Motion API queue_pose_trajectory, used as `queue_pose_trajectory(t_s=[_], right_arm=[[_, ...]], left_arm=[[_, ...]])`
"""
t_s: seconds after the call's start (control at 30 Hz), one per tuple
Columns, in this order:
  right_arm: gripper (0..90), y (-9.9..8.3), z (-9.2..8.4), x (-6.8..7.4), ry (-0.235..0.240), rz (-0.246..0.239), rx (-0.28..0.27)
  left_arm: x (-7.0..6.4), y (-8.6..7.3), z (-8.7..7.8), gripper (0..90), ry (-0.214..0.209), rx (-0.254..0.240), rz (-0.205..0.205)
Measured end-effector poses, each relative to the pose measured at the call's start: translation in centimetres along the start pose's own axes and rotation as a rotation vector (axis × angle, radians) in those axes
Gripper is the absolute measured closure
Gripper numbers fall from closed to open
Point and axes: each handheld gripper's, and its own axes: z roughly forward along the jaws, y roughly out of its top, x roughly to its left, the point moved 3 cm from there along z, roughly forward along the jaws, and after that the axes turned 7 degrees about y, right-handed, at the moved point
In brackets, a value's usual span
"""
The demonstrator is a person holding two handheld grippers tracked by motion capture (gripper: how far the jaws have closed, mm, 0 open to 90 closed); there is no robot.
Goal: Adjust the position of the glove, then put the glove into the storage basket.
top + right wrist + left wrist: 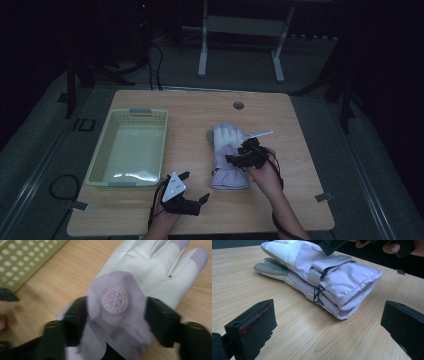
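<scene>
lower glove (274, 270) mostly hidden, glove cuff (110, 340) blurred

My left gripper (192, 187) rests low at the near edge, jaws spread wide. My right gripper (248, 151) reaches farther out, tipped down, jaws parted.
</scene>
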Motion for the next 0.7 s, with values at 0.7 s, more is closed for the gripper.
queue_pose_trajectory(t_s=[0.7], right_arm=[[13.5, -2.3, -4.7, -3.4, -0.011, -0.181, -0.11]], left_arm=[[-0.6, 3.4, 0.1, 0.2, -0.092, 0.047, -0.052]])
